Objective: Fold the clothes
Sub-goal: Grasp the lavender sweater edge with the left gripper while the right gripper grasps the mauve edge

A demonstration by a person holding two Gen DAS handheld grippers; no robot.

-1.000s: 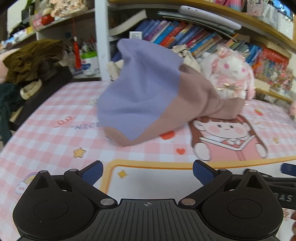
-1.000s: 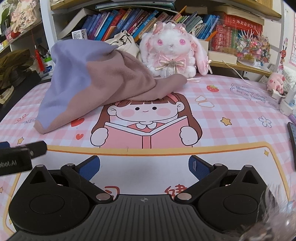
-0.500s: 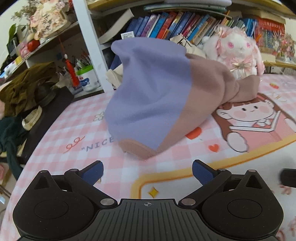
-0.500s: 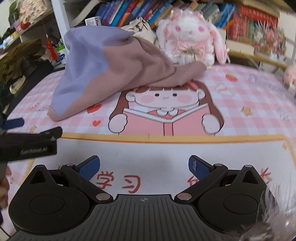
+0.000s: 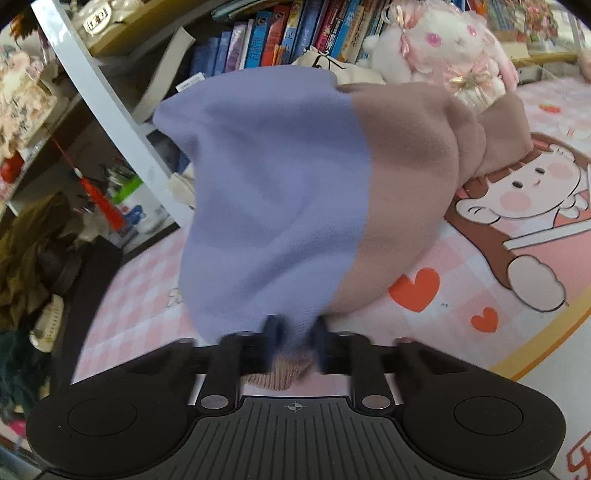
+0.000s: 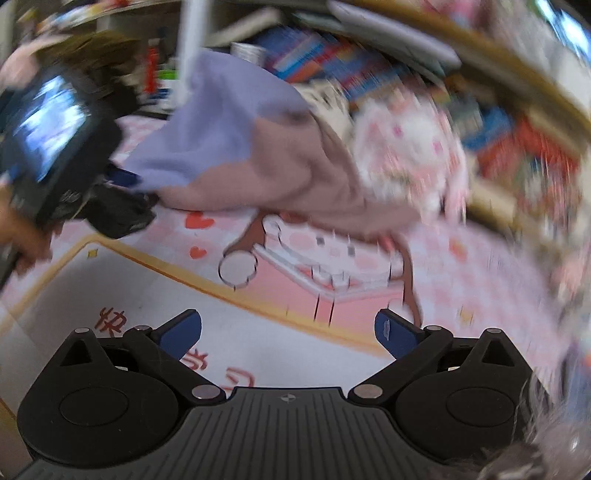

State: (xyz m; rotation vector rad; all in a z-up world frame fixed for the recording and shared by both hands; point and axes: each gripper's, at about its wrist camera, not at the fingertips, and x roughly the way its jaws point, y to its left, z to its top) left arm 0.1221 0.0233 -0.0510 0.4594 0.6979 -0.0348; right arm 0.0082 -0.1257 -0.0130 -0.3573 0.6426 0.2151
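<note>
Claw status, left [image 5: 293, 345]: my left claw has closed in from wide apart, as it stood a second ago, and now pinches the ribbed hem of the garment [image 5: 280, 192], with the pinkish-brown cuff edge bunched between its blue fingers [image 5: 272, 338]. Half a second ago that hem lay free on the table, well ahead of the claw.

Garment state: the lilac-and-brown top stands in a rumpled heap on the pink checked table [image 5: 480, 266], leaning back toward the plush rabbit [image 5: 439, 44] and the bookshelf [image 5: 280, 33]. No flat panel or neat crease shows, so I judge it unfolded.

Right claw [image 6: 288, 332]: its fingers are spread wide apart and hold nothing. It hangs over the white printed area of the table, well short of the garment. Its view is now heavily smeared, where it was sharp before, so I read this claw as swinging fast; the left unit shows at the far left of that view.

Task meaning: one hem point is secured. A second grip looks needed to spread the cloth flat.
</note>
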